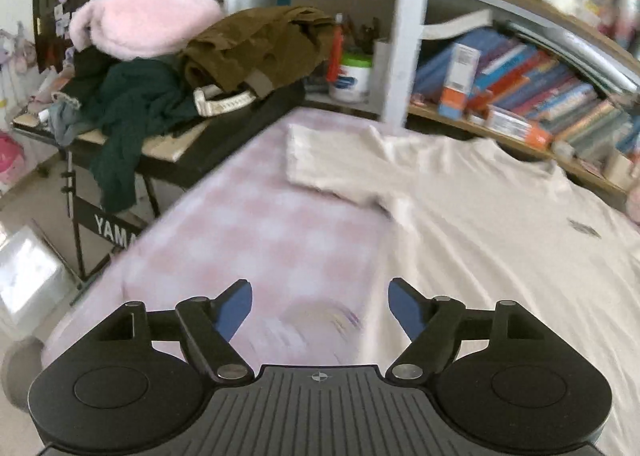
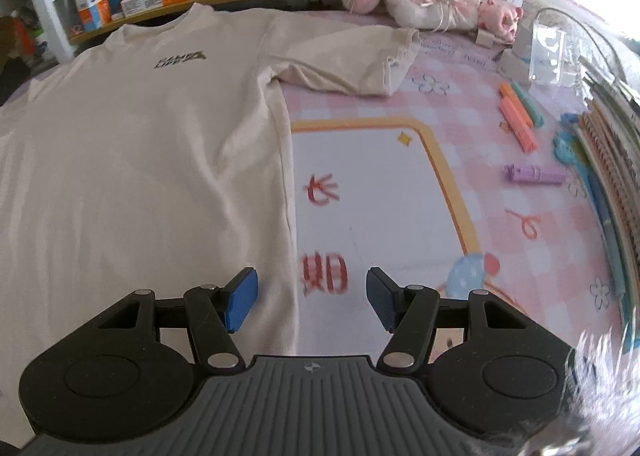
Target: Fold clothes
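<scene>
Cream T-shirt (image 2: pixel 140 160) spread flat, front up, across the pink checked counter (image 2: pixel 460 104), both sleeves out, no fold showing. Left tongs (image 1: pixel 320 306) and right tongs (image 2: pixel 312 296) wide apart, empty, hovering over either side hem. All folds left to make.

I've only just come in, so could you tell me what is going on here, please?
A person holds a two-finger gripper in each hand over a cream T-shirt spread flat, front up, on a pink checked mat. Both the left gripper and the right gripper are open and hold nothing. The right one hovers at the shirt's side edge. Both sleeves lie spread out, so no fold shows yet.
</scene>
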Motion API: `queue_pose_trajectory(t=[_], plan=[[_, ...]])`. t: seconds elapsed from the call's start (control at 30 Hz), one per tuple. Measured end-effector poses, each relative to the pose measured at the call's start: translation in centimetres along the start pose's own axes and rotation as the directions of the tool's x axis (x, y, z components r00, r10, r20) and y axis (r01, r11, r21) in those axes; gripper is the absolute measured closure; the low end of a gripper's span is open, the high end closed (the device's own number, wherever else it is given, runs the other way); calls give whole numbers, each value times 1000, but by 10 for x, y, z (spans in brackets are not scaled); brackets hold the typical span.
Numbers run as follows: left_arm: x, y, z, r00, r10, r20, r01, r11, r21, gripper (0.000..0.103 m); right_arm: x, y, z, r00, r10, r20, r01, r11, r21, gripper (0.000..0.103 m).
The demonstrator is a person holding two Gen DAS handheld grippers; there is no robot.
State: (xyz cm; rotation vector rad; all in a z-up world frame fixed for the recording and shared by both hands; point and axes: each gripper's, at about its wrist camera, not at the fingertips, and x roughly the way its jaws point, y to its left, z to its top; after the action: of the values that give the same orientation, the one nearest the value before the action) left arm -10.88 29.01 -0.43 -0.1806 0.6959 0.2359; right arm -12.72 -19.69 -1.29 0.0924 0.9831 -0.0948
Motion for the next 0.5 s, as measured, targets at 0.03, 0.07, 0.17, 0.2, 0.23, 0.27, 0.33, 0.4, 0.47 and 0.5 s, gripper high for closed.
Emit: queue_pose_trajectory(t=[0.03, 0.07, 0.17, 0.2, 0.23, 0.27, 0.33, 0.4, 0.47, 0.5], plan=[[-7, -7, -7, 1000, -10, 0, 10, 1000, 9, 26, -3, -2, -4, 1000, 12, 5, -12, 1000, -2, 45], [-11, -14, -14, 1000, -12, -6, 12, 1000, 24, 26, -5, -5, -8, 1000, 25, 11, -25, 1000, -3, 45], [-22, -21, -32, 1000, 11, -26, -10, 998, 64, 26, -12, -11, -19, 998, 56, 23, -56, 998, 1, 45], [-26, -23, -38, 999, 20, -31, -18, 997, 76, 26, -14, -13, -24, 998, 65, 25, -65, 998, 3, 45], [-30, -25, -44, 999, 29, -36, -26, 996, 88, 26, -16, -15, -29, 997, 72, 26, -72, 997, 6, 45], [-34, -27, -50, 998, 38, -41, -34, 994, 101, 26, -18, -17, -34, 997, 78, 22, -78, 997, 10, 45], [-37, -23, -56, 996, 66, -57, -60, 993, 98, 29, -22, -20, -41, 996, 86, 18, -86, 996, 11, 47], [-34, -15, -58, 993, 84, -87, -77, 994, 80, 48, -26, -21, -46, 996, 91, 18, -91, 996, 5, 49], [-26, -7, -58, 987, 99, -127, -90, 993, 73, 59, -28, -19, -48, 995, 102, 13, -102, 995, -1, 54], [-23, -6, -57, 985, 97, -142, -87, 993, 77, 62, -29, -18, -50, 994, 108, 10, -108, 994, -5, 57]])
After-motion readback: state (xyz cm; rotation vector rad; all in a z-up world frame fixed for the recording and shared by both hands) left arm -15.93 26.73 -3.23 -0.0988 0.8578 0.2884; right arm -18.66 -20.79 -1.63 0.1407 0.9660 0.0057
